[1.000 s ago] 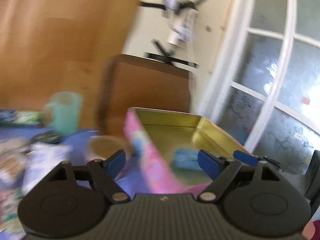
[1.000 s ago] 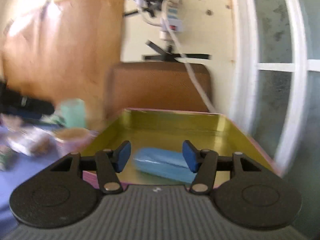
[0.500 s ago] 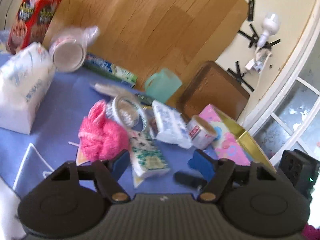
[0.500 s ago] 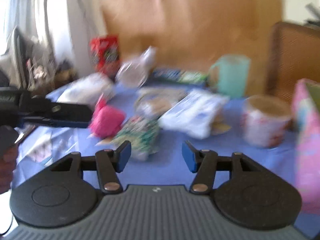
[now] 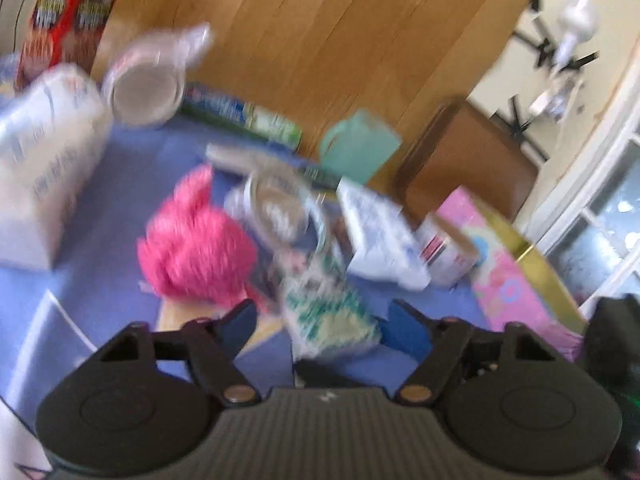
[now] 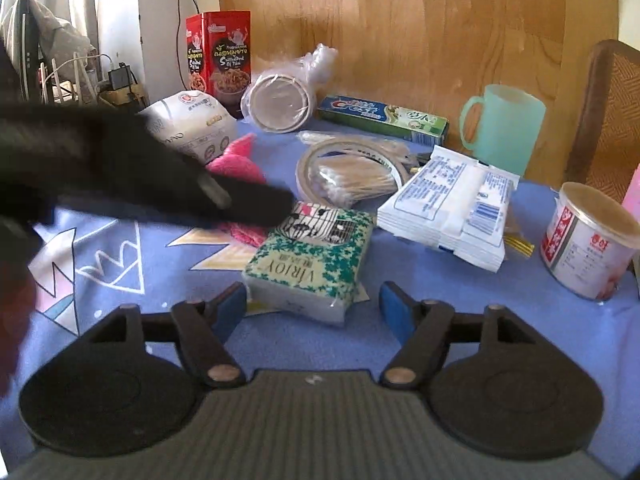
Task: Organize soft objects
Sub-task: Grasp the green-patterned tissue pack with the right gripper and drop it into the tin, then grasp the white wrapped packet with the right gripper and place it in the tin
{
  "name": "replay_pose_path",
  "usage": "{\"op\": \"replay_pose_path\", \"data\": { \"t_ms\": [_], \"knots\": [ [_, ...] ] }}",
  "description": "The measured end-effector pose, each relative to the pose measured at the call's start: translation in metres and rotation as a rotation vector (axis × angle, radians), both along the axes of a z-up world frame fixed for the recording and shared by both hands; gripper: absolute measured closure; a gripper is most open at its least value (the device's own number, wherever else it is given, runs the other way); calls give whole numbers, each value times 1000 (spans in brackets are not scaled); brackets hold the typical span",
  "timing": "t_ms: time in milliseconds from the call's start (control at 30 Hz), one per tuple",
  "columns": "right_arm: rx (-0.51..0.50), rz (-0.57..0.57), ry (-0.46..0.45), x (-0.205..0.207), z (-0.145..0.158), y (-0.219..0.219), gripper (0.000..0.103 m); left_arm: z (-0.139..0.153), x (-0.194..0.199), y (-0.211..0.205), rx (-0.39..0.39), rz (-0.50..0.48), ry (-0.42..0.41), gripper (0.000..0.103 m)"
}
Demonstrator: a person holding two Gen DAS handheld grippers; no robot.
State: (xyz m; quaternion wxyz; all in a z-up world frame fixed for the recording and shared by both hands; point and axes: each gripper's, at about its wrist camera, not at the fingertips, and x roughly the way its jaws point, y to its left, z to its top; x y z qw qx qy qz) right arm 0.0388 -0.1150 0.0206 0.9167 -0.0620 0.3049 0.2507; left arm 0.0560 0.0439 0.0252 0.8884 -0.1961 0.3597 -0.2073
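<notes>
Your left claw [image 5: 320, 322] is spread wide, its blue-padded fingertips [image 5: 406, 330] well apart with nothing pinched between them; the view along it is smeared by motion blur. Your right claw [image 6: 311, 307] is likewise spread wide and empty, held low and level over the bench, and its picture is sharp. In the right wrist view your left claw [image 6: 256, 204] reaches in from the left edge as a dark, blurred shape, its tip ahead of the right claw's fingers.
</notes>
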Motion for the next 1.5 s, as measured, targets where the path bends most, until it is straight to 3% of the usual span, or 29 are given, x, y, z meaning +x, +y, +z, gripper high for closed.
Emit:
{"op": "replay_pose_path", "data": {
  "t_ms": [33,67,133,333,500,633,667,733,833,867,933,1067,1133,1200,1267,1400,1500],
  "knots": [
    [-4,-6,-7,-3,0,-1,48,-7,1,-3,-25,-23,36,64],
    [-7,-9,-17,-8,1,-2,50,-10,-1,-6,-52,-43,58,63],
    [-7,-13,-48,-23,5,-7,53,-3,-14,-18,-18,-62,31,63],
    [-3,-108,-257,-82,24,-53,53,35,-44,-67,-6,-207,-65,59],
    [42,-303,-374,-108,41,-116,53,70,-49,-153,51,-377,-177,54],
    [44,-462,-409,-111,49,-171,52,83,-39,-227,63,-483,-206,53],
    [49,-495,-407,-108,50,-185,52,84,-34,-244,63,-496,-205,50],
    [52,-549,-396,-97,49,-211,50,83,-27,-276,76,-510,-220,22],
    [26,-648,-355,-72,42,-240,38,83,-25,-301,174,-438,-312,14],
    [29,-672,-350,-68,40,-246,36,83,-25,-299,192,-421,-322,14],
    [69,-697,-357,-74,39,-255,36,83,-26,-277,153,-417,-313,14],
    [176,-704,-383,-87,39,-253,36,77,-36,-196,109,-342,-325,13],
    [207,-659,-391,-90,43,-242,39,68,-37,-157,147,-259,-309,13],
    [225,-577,-381,-89,48,-222,56,52,-40,-113,191,-153,-268,15],
    [234,-463,-346,-80,51,-195,59,37,-41,-76,209,-74,-224,18],
    [217,-276,-235,-45,47,-130,55,15,-43,-22,169,47,-154,18],
    [204,-252,-141,-12,36,-96,47,11,-45,-6,120,64,-152,18]
  ]
}}
